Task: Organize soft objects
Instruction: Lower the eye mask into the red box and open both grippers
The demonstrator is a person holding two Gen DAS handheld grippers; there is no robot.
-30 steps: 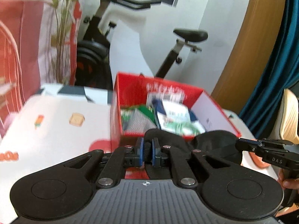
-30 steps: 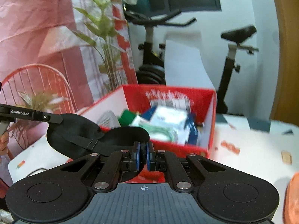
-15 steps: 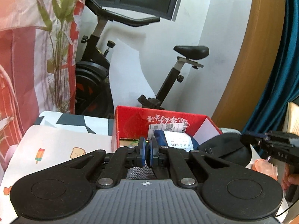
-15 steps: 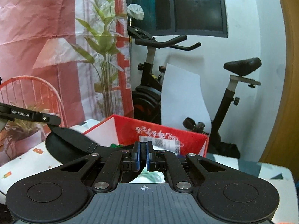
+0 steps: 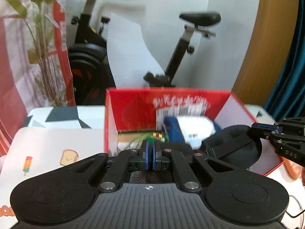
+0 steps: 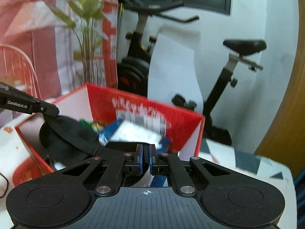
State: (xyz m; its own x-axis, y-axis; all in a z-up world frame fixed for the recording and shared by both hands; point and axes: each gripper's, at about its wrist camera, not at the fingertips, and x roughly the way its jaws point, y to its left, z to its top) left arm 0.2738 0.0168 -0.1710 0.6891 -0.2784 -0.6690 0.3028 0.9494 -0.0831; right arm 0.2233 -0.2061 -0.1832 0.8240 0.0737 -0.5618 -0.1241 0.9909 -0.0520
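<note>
while the black sleep mask (image 6: pixel 68 133) now hangs over the red box (image 5: pixel 133 103) instead of in front of it, both grippers stay pinched on its ends. left gripper (image 5: pixel 150 156) and right gripper (image 6: pixel 145 159) have carried it forward, so a drop inside looks near.

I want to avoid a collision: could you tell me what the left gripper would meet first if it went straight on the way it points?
Probably the contents of the open red box: the left gripper points down into it, toward the green item just ahead, though blur leaves depth uncertain.
</note>
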